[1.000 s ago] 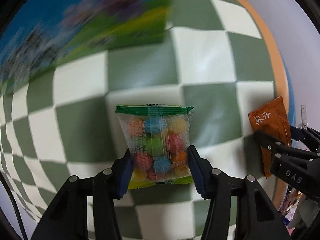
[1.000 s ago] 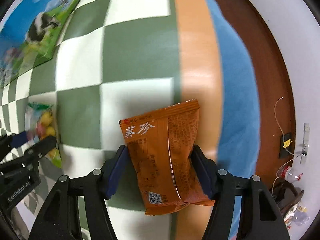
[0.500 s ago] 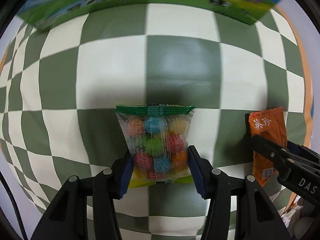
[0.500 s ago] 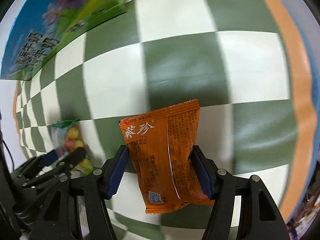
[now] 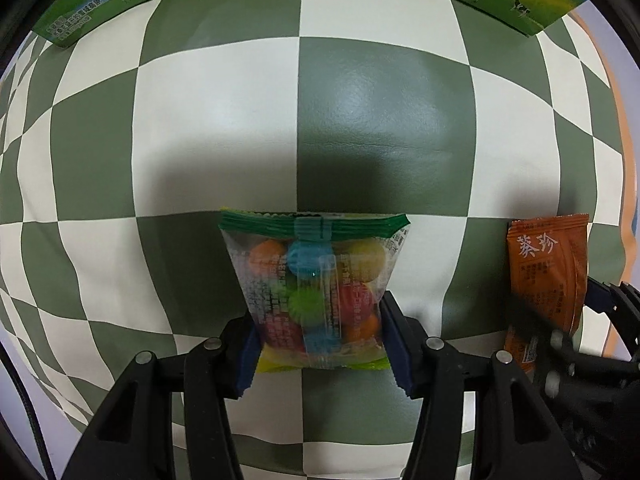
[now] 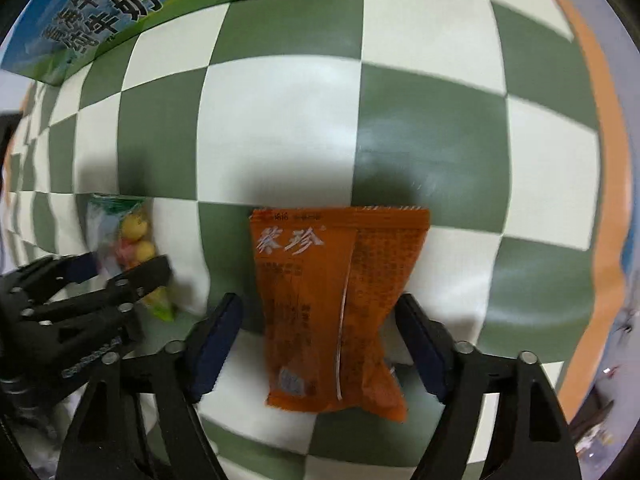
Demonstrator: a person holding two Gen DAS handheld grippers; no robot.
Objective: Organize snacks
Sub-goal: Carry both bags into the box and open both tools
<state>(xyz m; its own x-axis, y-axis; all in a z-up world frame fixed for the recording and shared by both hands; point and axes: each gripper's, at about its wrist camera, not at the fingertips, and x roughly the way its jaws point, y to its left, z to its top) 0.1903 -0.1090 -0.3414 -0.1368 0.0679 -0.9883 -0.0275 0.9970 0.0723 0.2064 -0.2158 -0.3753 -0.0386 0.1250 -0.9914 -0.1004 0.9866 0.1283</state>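
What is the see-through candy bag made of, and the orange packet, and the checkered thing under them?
The candy bag looks like thin clear plastic film: the coloured balls show through it and its green top is crimped. The orange packet seems to be opaque printed foil or plastic, with a back seam. The checkered cover looks like wipeable vinyl or faux leather, slightly glossy and finely grained.

Green-and-white checkered bench [image 5: 224,128]; clear packet [image 5: 316,292] of multicoloured candy, green-topped; orange packet [image 6: 336,304]; blue-and-green cow-printed box [image 6: 120,8].
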